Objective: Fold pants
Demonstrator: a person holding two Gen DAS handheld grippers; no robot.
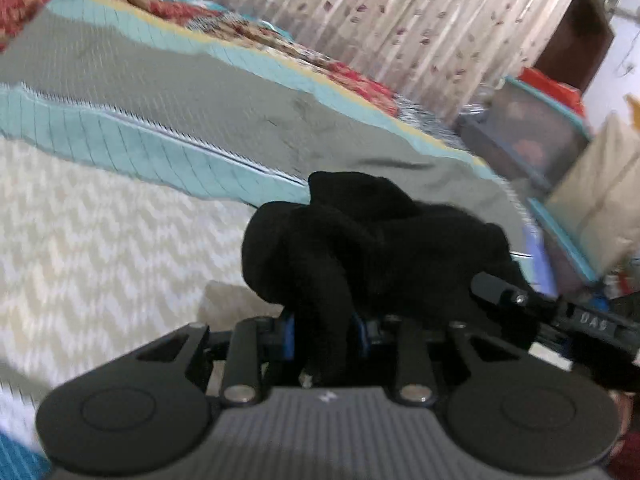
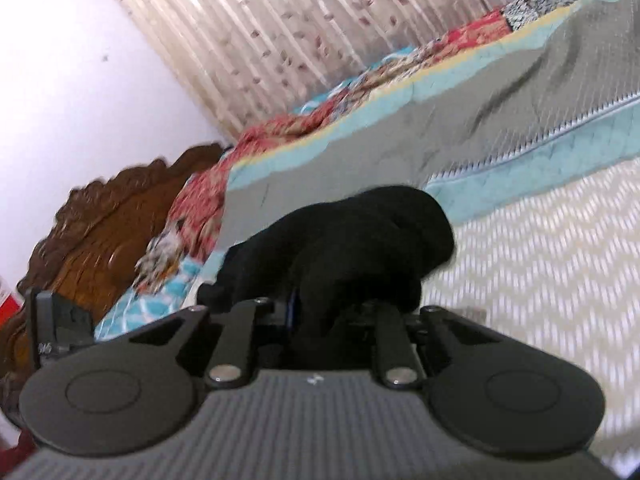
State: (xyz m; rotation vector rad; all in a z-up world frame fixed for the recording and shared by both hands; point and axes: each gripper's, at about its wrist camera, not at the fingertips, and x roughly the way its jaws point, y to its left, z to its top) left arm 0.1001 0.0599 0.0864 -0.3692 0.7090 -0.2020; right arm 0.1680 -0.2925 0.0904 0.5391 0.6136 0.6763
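Observation:
The black pants (image 1: 360, 240) are bunched in a lump between the fingers of my left gripper (image 1: 326, 332), which is shut on the cloth and holds it above the bed. In the right wrist view the same black pants (image 2: 352, 240) are bunched in my right gripper (image 2: 320, 320), which is shut on them too. The fingertips of both grippers are hidden under the cloth. The right gripper's body shows at the right edge of the left wrist view (image 1: 592, 320), close beside the left one.
A bed lies below with a cream zigzag cover (image 1: 100, 240), a grey and teal quilt (image 1: 180, 92) and a red patterned blanket (image 1: 340, 68). A carved wooden headboard (image 2: 100, 220) stands at the left. Curtains (image 2: 280, 40) hang behind. Storage boxes (image 1: 540, 132) stand at the right.

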